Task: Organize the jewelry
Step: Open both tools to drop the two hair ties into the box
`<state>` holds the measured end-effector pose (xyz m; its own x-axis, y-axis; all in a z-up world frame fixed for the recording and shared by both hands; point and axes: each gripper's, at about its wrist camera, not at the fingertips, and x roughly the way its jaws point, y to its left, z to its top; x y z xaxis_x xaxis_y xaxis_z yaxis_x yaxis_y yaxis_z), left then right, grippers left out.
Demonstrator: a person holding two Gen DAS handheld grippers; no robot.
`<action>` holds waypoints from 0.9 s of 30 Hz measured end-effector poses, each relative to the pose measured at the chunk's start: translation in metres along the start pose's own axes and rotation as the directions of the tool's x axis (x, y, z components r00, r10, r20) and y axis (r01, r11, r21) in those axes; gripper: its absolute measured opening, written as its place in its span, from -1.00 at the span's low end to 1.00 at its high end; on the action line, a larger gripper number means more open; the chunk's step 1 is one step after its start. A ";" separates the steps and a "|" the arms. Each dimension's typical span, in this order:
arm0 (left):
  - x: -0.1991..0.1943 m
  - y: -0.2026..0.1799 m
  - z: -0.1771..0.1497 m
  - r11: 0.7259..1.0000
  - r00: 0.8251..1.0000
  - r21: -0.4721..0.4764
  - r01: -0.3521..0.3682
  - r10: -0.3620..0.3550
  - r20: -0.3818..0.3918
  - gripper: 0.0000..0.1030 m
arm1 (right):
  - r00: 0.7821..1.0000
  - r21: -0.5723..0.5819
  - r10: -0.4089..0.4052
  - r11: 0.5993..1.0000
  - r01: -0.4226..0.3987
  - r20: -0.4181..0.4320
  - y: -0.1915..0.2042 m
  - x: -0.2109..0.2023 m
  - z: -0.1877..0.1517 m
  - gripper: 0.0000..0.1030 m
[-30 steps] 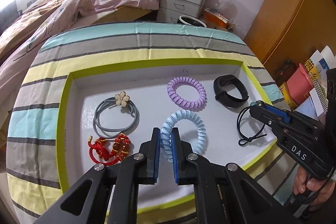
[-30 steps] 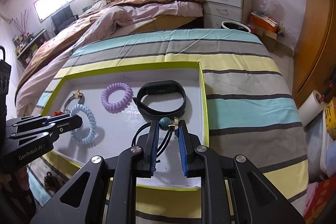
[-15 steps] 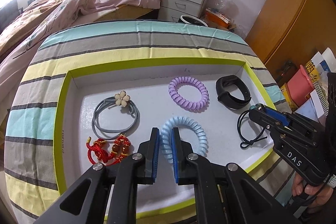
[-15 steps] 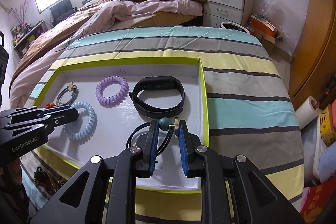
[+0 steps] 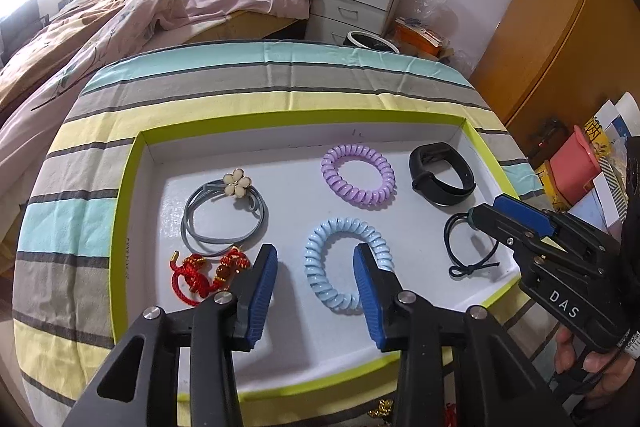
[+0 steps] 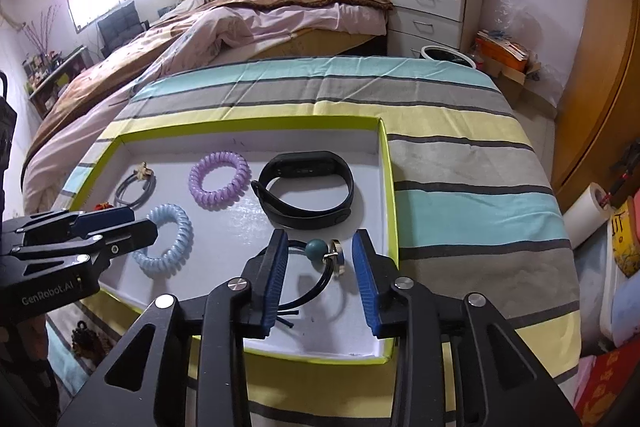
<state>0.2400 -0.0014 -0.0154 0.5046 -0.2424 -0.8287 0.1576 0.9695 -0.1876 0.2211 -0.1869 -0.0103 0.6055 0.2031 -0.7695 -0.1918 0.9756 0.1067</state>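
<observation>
A white tray with a lime rim [image 5: 132,163] [image 6: 390,187] lies on the striped table. In it are a blue coil band [image 5: 344,259] [image 6: 170,239], a purple coil band [image 5: 358,173] [image 6: 219,177], a black wristband [image 5: 442,179] [image 6: 308,193], a grey flower hair tie [image 5: 224,211] [image 6: 136,183], a red knotted bracelet [image 5: 200,273] and a black cord tie with a teal bead [image 6: 318,251] [image 5: 468,247]. My left gripper [image 5: 316,267] is open over the blue coil band. My right gripper [image 6: 318,255] is open around the cord tie's bead.
The striped cloth [image 5: 280,75] covers the table. Behind stand a bed [image 5: 140,7] and white drawers [image 5: 352,3]. Small dark and gold items [image 6: 86,337] lie on the cloth below the tray's near edge. Boxes [image 5: 576,167] sit at the right.
Both grippers have opened. The left let go of the blue coil band and the right let go of the black cord tie; both items now lie in the tray.
</observation>
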 end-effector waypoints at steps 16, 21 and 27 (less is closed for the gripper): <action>-0.041 -0.003 -0.020 1.000 0.998 -0.023 -0.014 0.016 0.067 -0.23 | 0.998 0.029 0.018 0.999 -0.019 0.052 0.002 -0.025 -0.007 -0.30; -0.058 -0.003 -0.029 0.999 0.995 -0.030 -0.035 0.037 0.097 -0.23 | 0.997 0.026 0.029 0.999 -0.031 0.077 0.007 -0.039 -0.012 -0.30; -0.084 0.002 -0.048 0.998 0.989 -0.047 -0.041 0.048 0.142 -0.21 | 0.993 0.016 0.052 0.998 -0.054 0.103 0.015 -0.055 -0.022 -0.30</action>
<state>0.1571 0.0229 0.0282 0.6271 -0.1986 -0.7532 0.0968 0.9793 -0.1776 0.1675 -0.1853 0.0200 0.6711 0.2607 -0.6940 -0.2115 0.9646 0.1577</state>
